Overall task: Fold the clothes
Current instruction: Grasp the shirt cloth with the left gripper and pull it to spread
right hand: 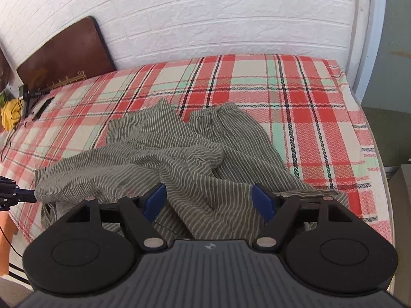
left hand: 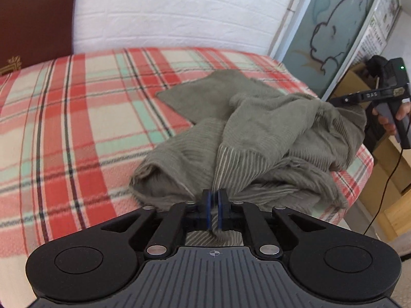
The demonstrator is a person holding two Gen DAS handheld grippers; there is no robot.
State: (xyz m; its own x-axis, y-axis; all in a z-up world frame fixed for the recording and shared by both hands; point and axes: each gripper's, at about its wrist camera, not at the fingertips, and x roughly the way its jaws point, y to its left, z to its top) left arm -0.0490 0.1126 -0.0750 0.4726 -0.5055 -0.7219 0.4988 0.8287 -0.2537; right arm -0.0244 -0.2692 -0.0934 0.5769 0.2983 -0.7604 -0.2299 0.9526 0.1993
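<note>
Left wrist view: left gripper (left hand: 214,206) pinches the garment (left hand: 257,138) hem; right gripper (right hand: 208,200), spread over it, should grab an edge, then pull flat

The garment (right hand: 164,154) is soft olive cloth with thin pale stripes, limp and creased. The bed cover (right hand: 295,97) is coarse woven plaid, matt. The left gripper (left hand: 214,205) and right gripper (right hand: 209,200) are matt black plastic with blue pads and shiny metal rivets. The wall (right hand: 205,12) is white embossed brick
</note>
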